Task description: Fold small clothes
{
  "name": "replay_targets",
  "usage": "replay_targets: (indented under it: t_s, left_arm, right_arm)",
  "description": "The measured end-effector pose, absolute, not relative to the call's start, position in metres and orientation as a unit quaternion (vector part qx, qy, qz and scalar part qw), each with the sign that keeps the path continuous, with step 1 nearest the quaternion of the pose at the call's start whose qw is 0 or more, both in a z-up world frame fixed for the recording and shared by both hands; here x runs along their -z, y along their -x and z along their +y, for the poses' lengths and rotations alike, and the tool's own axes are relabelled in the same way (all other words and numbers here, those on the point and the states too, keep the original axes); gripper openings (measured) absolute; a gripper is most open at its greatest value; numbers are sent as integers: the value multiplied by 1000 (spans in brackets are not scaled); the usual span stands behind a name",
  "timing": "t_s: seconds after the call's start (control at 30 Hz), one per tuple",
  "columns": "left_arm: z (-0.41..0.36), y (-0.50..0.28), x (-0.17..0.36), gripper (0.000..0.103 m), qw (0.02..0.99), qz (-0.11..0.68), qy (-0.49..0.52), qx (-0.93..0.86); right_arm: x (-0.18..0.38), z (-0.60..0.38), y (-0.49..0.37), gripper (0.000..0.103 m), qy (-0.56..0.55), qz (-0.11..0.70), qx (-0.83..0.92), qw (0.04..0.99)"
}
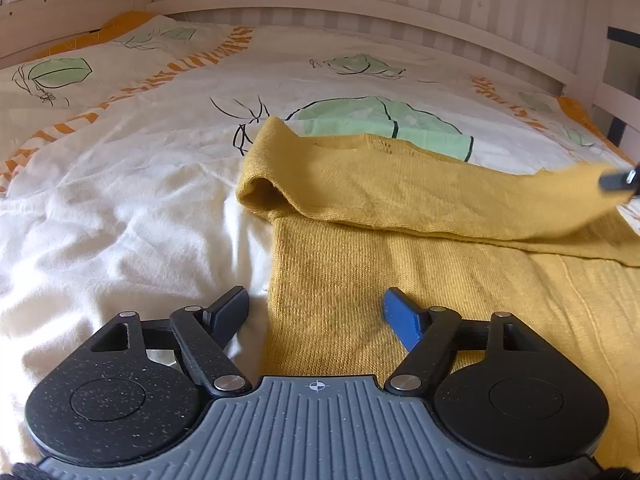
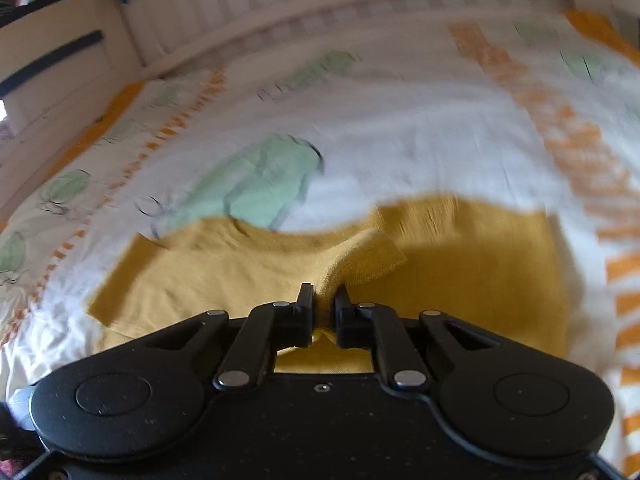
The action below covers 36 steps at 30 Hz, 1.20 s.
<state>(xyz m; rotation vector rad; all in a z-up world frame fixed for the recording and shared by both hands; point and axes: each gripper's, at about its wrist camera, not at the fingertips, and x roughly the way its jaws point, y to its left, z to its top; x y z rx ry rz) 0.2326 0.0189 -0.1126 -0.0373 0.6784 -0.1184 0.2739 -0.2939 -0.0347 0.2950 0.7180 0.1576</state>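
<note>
The left gripper [image 1: 316,312] hangs low over a bed, its jaws spread wide and holding nothing: the black finger [image 1: 230,308] sits above the white duvet [image 1: 120,200], the blue finger [image 1: 402,320] above the near edge of a mustard knit top [image 1: 400,264]. The top's left hem runs between the two fingers, under them; whether the fingers touch the cloth cannot be told. The top lies flat on the duvet, right of centre in the left wrist view, with an upper layer [image 1: 400,184] folded across it. That layer's left end curls into a loose loop, and its right end rises off the bed toward the tip of the right gripper [image 1: 618,182], blurred at the frame's edge.

In the right wrist view, itself smeared by motion, the right gripper [image 2: 324,312] is clenched on a bunched fold of the top [image 2: 224,276]. Cloth fills the narrow gap between its black fingers and fans out beyond them, with a short flap [image 2: 376,260] standing just past the tips. The rest of the top spreads on the duvet [image 2: 420,128] to both sides.

Beyond it, the duvet shows green leaf prints [image 1: 380,120] and orange stripes [image 1: 200,64]. A white slatted rail [image 1: 360,4] closes the far side.
</note>
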Motion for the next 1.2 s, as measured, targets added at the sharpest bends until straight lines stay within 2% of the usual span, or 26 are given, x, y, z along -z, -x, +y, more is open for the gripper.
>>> replay_targets:
  t_s: [0.2,0.47,0.57,0.73,0.87,0.97,1.0,1.1,1.2]
  left_arm:
    - [19,-233,113,74,941,332,19,58]
    - [18,-233,113,74,941,332,19,58]
    - [19,-233,113,74,941,332,19,58]
    - [18,-233,113,75,941,332,19,58]
    - [18,-233,113,75,941,332,19,58]
    - [18,-233,113,75,941,332,19,58]
    - [18,-233,113,75,941,332,19,58]
    - [18,-233,113,75,941,332,19,58]
    - [18,-233,113,75,941,332,19,58]
  right_arm:
    - [11,-327,-264,16,-134,332,-33,933]
    - [49,-343,-272,18,-120,389,6,913]
    - [64,-338,-271,26,-99,404,18,909]
    - [77,-336,-258,28,-91,397,32,913]
    - [78,-337,-253,48,-89,388,38,916]
    - [76,-340,-248,50,-88,381,53,919]
    - [75,-342,-247,56,-85,379,70,919]
    - [74,-353,-244,62,-93,383,115,912]
    - [71,-359,-240,64,-94,379,128,912]
